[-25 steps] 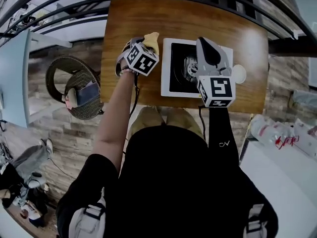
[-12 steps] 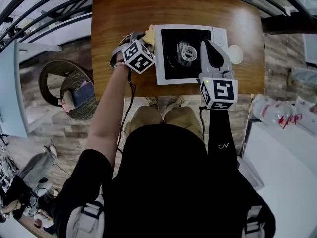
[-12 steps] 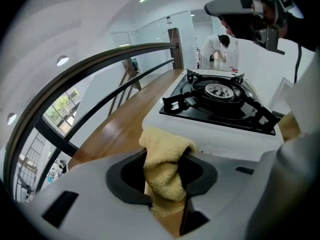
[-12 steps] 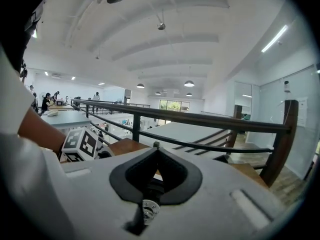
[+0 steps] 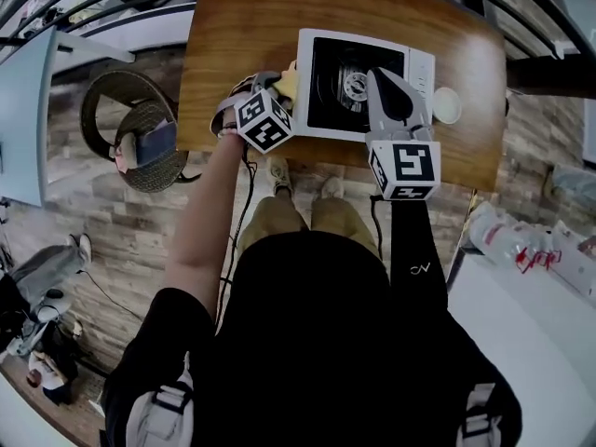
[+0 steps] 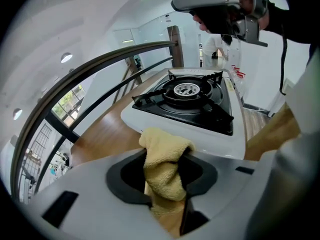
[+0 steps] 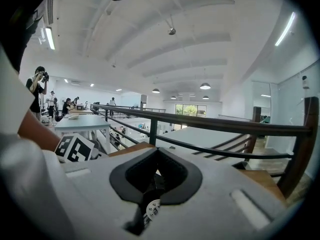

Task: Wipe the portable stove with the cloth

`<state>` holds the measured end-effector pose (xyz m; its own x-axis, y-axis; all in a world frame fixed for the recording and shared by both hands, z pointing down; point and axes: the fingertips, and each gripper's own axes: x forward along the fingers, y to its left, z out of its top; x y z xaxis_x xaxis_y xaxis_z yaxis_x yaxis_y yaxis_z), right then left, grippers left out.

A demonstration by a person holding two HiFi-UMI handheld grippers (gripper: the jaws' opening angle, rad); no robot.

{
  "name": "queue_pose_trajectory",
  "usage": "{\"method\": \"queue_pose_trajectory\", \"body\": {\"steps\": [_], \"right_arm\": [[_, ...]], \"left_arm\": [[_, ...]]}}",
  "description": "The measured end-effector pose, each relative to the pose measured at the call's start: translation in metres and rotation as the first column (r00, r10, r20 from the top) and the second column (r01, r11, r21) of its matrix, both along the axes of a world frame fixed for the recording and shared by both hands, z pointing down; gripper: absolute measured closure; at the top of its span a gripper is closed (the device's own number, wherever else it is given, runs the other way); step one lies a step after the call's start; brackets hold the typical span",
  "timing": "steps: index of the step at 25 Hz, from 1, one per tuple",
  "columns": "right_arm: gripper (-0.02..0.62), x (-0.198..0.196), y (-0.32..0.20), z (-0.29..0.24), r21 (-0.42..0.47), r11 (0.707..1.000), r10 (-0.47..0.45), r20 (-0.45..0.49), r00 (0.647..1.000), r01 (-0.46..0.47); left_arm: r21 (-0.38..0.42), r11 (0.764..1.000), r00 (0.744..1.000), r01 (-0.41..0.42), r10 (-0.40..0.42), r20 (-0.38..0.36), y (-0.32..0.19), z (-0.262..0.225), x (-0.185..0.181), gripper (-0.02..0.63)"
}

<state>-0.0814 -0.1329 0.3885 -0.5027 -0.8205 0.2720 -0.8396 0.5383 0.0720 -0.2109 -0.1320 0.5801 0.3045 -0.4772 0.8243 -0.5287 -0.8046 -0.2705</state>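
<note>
Left gripper [image 5: 276, 86], jaws clamped on the yellow cloth [image 6: 165, 146], sat at the left edge of the stove [image 5: 328, 96] on the wood surface [image 5: 242, 35]. Stove top lay just ahead & right of the cloth, long side running across the person's front. Right gripper [image 7: 156, 181] hung over the stove's right end, jaws together w/ nothing between. The wipe looked set to sweep rightward

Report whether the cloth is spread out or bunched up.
Bunched: the cloth sits crumpled, pinched in the jaws of the left gripper.
</note>
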Motion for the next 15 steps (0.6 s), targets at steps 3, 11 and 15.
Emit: {"method": "queue_pose_trajectory", "body": {"steps": [3,11,15], "right_arm": [[0.596,0.009,0.013,-0.004,0.010,0.999,-0.030,0.015,0.999,0.030],[0.595,0.022,0.047,-0.007,0.034,0.994,-0.105,0.011,0.994,0.104],[0.596,0.042,0.058,-0.013,0.051,0.992,-0.114,0.010,0.993,0.114]], "left_arm": [[-0.002,0.999,0.999,0.045,-0.045,0.007,0.026,0.000,0.004,0.468],[0.002,0.985,0.984,0.175,-0.175,0.028,0.086,0.001,-0.004,0.468],[-0.028,0.978,0.979,0.205,-0.204,0.019,0.113,0.002,0.007,0.468]]}}
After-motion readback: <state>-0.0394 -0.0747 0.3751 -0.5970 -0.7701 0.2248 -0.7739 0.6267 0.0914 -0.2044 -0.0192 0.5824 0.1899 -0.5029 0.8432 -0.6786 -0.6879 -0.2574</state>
